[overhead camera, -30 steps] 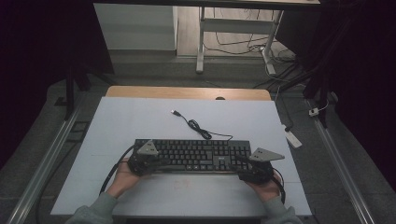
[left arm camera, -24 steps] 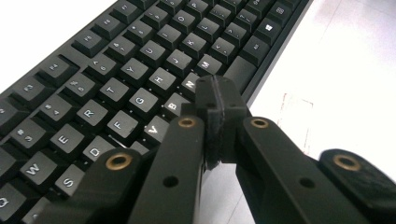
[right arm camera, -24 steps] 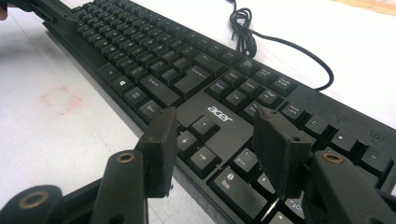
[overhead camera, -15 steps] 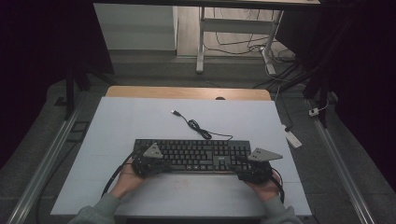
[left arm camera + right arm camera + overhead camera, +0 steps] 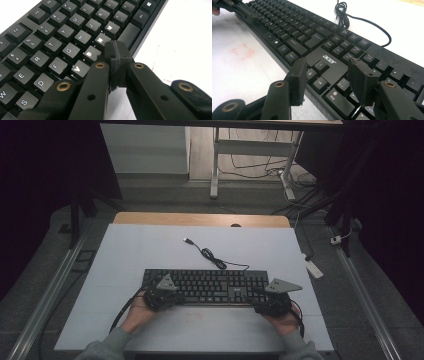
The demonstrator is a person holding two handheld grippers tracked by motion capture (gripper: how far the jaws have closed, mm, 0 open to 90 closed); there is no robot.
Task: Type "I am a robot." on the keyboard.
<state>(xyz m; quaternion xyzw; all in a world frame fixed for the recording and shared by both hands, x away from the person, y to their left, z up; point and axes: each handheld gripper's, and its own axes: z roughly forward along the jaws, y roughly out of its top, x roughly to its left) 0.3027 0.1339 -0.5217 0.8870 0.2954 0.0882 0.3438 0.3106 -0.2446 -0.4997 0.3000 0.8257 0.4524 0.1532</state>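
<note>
1. Near the front edge of the white worktop point(image 5: 150, 255) lies a black keyboard point(image 5: 210, 285), its long side running left to right before the person.
2. Its black cable point(image 5: 212, 257) leaves the back edge, loops once, and ends in a plug lying farther back on the worktop.
3. At the keyboard's left front corner, the left tongs point(image 5: 167, 295) sit in the person's left hand point(image 5: 137, 312), with a grey three-cornered plate on top.
4. In the left gripper view the left tongs point(image 5: 115, 53) have their jaws pressed together, nothing between them, and the tip hovers just over the front edge of the keyboard point(image 5: 50, 42), close to the letter keys N and M and the space bar.
5. At the keyboard's right front corner, the right tongs point(image 5: 262, 302) are held by the right hand point(image 5: 285, 320).
6. In the right gripper view the right tongs point(image 5: 327, 72) stand with jaws apart, gripping nothing; between the pads appear the arrow keys and the brand panel of the keyboard point(image 5: 312, 35).
7. Whether either tip touches the keys cannot be told.
8. A faint red square mark point(image 5: 242, 51) shows on the worktop in front of the keyboard.
</note>
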